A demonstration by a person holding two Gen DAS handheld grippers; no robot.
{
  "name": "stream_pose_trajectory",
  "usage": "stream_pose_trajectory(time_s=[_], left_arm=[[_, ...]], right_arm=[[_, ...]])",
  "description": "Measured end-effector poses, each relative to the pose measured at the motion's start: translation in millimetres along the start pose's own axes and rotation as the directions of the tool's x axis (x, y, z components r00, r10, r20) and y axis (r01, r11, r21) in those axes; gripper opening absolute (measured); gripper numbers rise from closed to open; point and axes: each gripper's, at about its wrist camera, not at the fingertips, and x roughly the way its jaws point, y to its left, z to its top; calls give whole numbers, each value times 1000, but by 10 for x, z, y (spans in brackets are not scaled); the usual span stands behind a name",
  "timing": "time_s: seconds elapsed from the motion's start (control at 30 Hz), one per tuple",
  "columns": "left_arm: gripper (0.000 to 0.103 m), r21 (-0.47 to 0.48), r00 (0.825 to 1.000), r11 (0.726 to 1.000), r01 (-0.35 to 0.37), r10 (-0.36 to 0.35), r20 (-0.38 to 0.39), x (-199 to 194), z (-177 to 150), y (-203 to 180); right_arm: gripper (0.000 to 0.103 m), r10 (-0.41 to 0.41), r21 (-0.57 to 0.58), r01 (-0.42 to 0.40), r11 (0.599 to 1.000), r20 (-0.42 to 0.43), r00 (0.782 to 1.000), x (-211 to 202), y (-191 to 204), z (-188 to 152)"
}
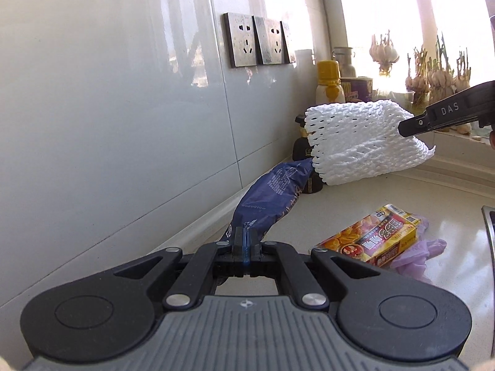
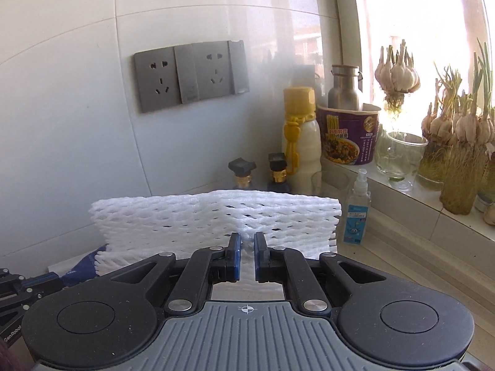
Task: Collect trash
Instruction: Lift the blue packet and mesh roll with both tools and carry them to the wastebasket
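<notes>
My left gripper (image 1: 246,235) is shut on the near end of a dark blue plastic wrapper (image 1: 272,191), which hangs out ahead of it above the counter by the tiled wall. My right gripper (image 2: 247,238) is shut on a white foam fruit net (image 2: 216,216), pinching its lower edge. In the left wrist view the same foam net (image 1: 362,142) hangs in the air from the right gripper (image 1: 408,128), which enters from the right. An orange-yellow snack box (image 1: 371,235) lies on the counter on top of a pale purple plastic bag (image 1: 423,253).
Two dark bottles (image 2: 280,171), a yellow-capped bottle (image 2: 300,136), a purple noodle cup (image 2: 348,136), a steel flask (image 2: 345,85) and a small spray bottle (image 2: 355,213) stand along the wall. Garlic in glass jars (image 2: 458,142) lines the windowsill. Wall sockets (image 2: 188,74) are above. A sink edge (image 1: 488,232) is at right.
</notes>
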Motion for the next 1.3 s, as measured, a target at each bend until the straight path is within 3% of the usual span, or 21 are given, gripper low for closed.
stream_pose_trajectory(time_s=[0.5,1.03,1.3], left_arm=[[0,-22,999,999,-31,30,-9,-652,-247,-52],[0,-93,998,994,-50,47,-38,-1279,-755,-95],[0,-169,997,983,-70,63,-50,-1570,-1091,116]], right_arm=[[7,83,-33,-84,996,-17,996,-641,270,-340],[7,140,-91,-145,985,-63,988,-1257,578,-868],[7,222,-122,-235,964,-112,969,-1473,887,-1204]])
